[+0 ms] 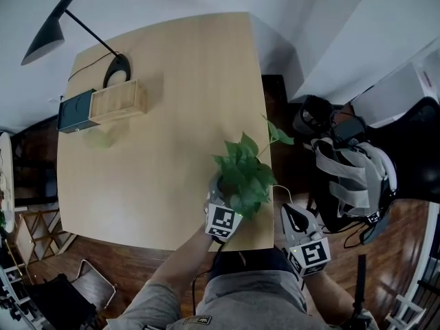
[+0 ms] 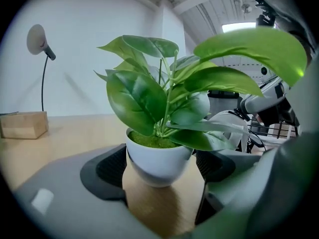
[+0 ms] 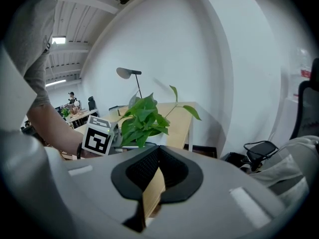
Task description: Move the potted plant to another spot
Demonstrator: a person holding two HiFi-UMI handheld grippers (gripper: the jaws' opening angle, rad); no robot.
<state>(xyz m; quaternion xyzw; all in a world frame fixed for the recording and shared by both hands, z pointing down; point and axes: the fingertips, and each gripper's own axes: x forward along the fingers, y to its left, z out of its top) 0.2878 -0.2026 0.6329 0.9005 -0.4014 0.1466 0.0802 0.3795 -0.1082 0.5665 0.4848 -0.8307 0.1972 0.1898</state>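
Presently the potted plant (image 2: 159, 158) is seated by the right edge of the table (image 1: 172, 115), between the wide-open jaws of the left gripper (image 2: 162, 167) — unclamped. The right gripper (image 3: 157, 172) is closed and empty. If pinched off-centre, the potted plant may be tipped — or pushed off.

white pot (image 2: 158, 166), green leaves (image 2: 137, 98), tan table (image 1: 172, 115)

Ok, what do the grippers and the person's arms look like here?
Both the left gripper and right gripper have smooth grey bodies with black ribbed pads. Each carries a white cube printed with black square markers. The person wears a grey short-sleeved shirt.
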